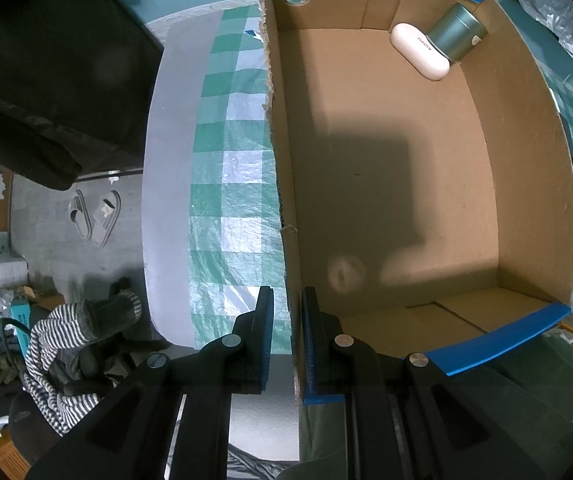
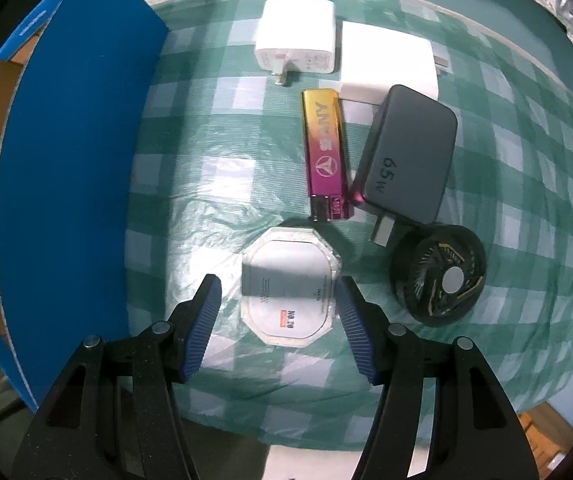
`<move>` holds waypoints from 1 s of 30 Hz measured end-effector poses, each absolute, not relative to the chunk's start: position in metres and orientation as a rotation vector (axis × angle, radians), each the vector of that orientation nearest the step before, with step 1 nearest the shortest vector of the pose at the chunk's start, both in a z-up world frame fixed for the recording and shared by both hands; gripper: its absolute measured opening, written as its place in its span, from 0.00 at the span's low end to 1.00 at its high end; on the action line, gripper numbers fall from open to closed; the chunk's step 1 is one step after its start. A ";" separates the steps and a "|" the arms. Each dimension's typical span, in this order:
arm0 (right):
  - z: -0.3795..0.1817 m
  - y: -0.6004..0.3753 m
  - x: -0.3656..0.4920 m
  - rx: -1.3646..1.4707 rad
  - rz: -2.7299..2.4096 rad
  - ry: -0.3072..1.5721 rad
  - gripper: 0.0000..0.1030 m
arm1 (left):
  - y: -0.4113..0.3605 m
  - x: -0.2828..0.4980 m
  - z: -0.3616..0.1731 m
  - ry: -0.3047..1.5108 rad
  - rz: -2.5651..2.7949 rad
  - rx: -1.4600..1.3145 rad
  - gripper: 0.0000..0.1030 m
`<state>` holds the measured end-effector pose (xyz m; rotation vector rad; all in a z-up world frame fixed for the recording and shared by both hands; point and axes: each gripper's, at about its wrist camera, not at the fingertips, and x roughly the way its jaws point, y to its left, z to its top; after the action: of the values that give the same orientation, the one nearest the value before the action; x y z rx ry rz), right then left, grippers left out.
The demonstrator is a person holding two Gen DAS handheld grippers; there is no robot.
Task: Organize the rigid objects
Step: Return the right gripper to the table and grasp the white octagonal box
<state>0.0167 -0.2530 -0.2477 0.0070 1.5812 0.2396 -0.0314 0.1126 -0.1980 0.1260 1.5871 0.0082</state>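
My left gripper [image 1: 287, 290] is shut on the left wall of an open cardboard box [image 1: 406, 200] with blue-taped rims. A white oval case [image 1: 420, 56] and a grey-green tin [image 1: 456, 32] lie in the box's far corner. In the right wrist view, my right gripper [image 2: 278, 280] points down, open, and straddles a clear octagonal case [image 2: 290, 312]; its pads are not pressing on the case. Beyond it lie a gold-to-pink lighter [image 2: 324, 152], a dark 65W charger [image 2: 406, 160], a black round fan [image 2: 438, 276] and two white chargers [image 2: 296, 36] [image 2: 386, 60].
The box's blue outer wall [image 2: 74, 160] stands close to the left of the right gripper. A green checked cloth [image 2: 206, 140] covers the round table. Left of the table are slippers [image 1: 96, 216] on the floor and a chair with striped clothing [image 1: 58, 360].
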 end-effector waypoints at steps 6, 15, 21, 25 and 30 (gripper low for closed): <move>-0.261 -0.255 0.019 0.024 0.215 1.614 0.60 | 0.113 -0.031 -0.198 1.590 0.008 0.124 0.13; -0.278 -0.251 0.025 0.011 0.189 1.614 0.58 | 0.114 -0.030 -0.200 1.593 0.006 0.117 0.13; -0.282 -0.241 0.023 -0.012 0.161 1.600 0.53 | 0.113 -0.029 -0.201 1.594 0.002 0.119 0.13; -0.287 -0.237 0.023 -0.011 0.158 1.607 0.52 | 0.113 -0.030 -0.201 1.594 0.003 0.117 0.13; -0.273 -0.241 0.027 0.010 0.176 1.594 0.52 | 0.113 -0.030 -0.201 1.595 0.002 0.117 0.13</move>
<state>0.0272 -0.2407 -0.2732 0.0097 1.5942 0.1758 -0.0295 0.1132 -0.2007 0.1166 1.5954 0.0022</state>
